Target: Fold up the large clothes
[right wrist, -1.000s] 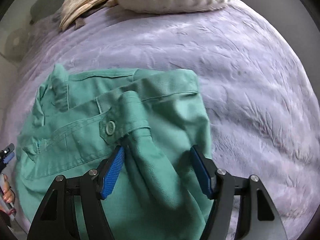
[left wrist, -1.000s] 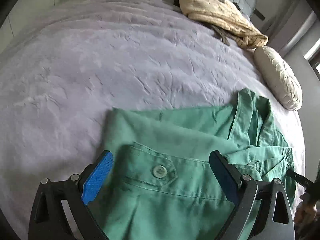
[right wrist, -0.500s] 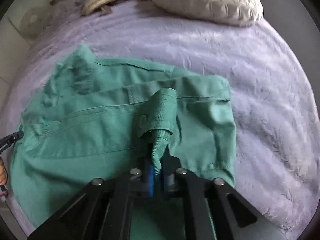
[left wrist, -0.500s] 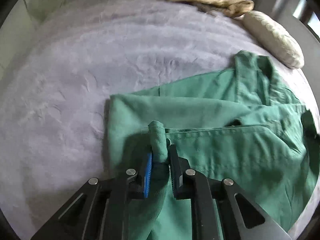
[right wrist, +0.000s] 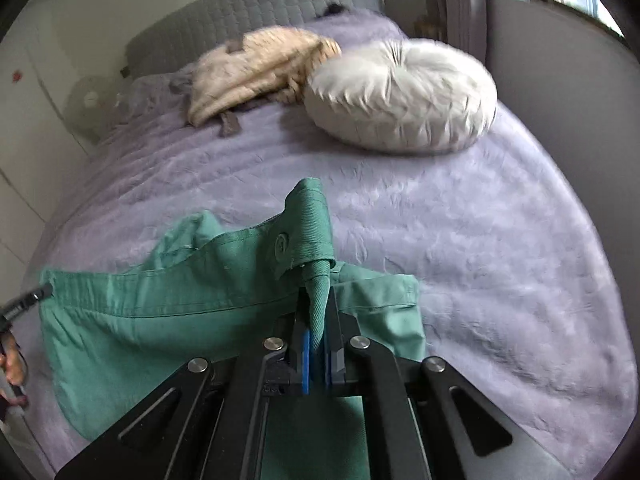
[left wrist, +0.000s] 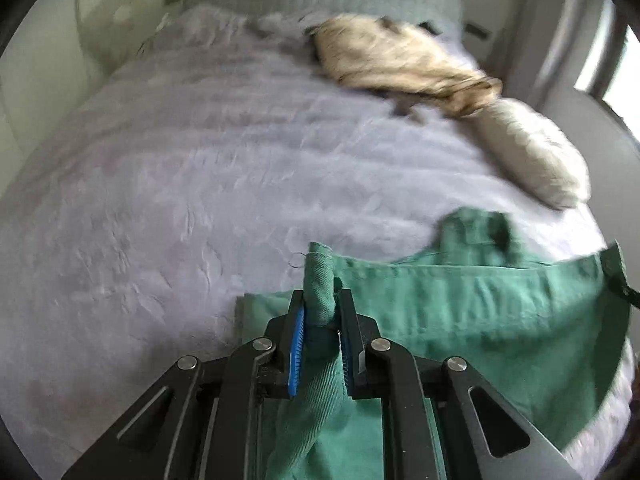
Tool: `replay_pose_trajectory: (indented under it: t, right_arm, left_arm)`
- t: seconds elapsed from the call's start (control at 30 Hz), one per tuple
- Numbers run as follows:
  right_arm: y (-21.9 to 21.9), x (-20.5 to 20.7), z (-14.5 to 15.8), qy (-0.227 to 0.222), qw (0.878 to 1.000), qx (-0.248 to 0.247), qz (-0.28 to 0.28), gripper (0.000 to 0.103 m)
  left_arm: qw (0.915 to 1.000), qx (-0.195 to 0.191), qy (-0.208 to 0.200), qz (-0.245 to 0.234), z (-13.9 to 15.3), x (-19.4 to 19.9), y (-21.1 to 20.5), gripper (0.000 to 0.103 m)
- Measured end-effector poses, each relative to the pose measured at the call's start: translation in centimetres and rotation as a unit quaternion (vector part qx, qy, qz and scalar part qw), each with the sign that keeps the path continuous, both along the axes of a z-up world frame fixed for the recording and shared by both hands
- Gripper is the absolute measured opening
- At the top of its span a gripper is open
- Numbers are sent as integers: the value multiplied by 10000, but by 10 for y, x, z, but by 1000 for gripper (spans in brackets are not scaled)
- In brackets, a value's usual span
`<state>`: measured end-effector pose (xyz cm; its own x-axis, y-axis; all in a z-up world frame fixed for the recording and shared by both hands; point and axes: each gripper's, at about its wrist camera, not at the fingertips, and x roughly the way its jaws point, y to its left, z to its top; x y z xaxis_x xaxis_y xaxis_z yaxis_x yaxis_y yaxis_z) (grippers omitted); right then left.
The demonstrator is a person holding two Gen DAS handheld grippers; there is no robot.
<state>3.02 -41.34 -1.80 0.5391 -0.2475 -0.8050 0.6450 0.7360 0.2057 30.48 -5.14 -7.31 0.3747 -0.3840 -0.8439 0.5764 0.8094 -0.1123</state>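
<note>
A large green garment (left wrist: 472, 312) with buttons lies at the near edge of a lavender bed (left wrist: 200, 184). My left gripper (left wrist: 320, 304) is shut on a bunched corner of its hem and holds it lifted. My right gripper (right wrist: 318, 312) is shut on the other corner of the green garment (right wrist: 168, 312), beside a buttoned tab. The held edge stretches taut between the two grippers, above the bed. The rest of the garment hangs and rests below. The left gripper's tip (right wrist: 24, 300) shows at the left edge of the right wrist view.
A beige knitted garment (left wrist: 404, 60) lies at the far end of the bed, near the grey headboard (right wrist: 248, 12). A round white cushion (right wrist: 400, 96) sits at the right side. A wall and window are to the right. The bedspread (right wrist: 480, 248) spreads between.
Both grippers closed on the garment's edge about half a second ago. Since then they have lifted it off the bed and the views have tilted up toward the headboard.
</note>
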Motion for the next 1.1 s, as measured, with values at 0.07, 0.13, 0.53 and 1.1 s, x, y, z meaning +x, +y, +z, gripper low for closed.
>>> replay_pose_trajectory:
  t: [0.07, 0.13, 0.53, 1.1]
  right_arm:
    - [-15, 10, -28, 219, 9996, 183, -84, 5]
    - [-24, 19, -58, 423, 9983, 374, -134, 5]
    - [-35, -15, -61, 425, 9936, 612, -843, 28]
    - [51, -109, -86, 881, 9866, 1241, -594, 22]
  left_arm:
    - [9992, 255, 122, 267, -32, 13, -7, 17]
    - [9980, 301, 302, 466, -55, 19, -10, 17]
    - [9946, 810, -294, 583, -21, 2, 10, 34]
    - [9919, 1250, 181, -92, -68, -120, 81, 34]
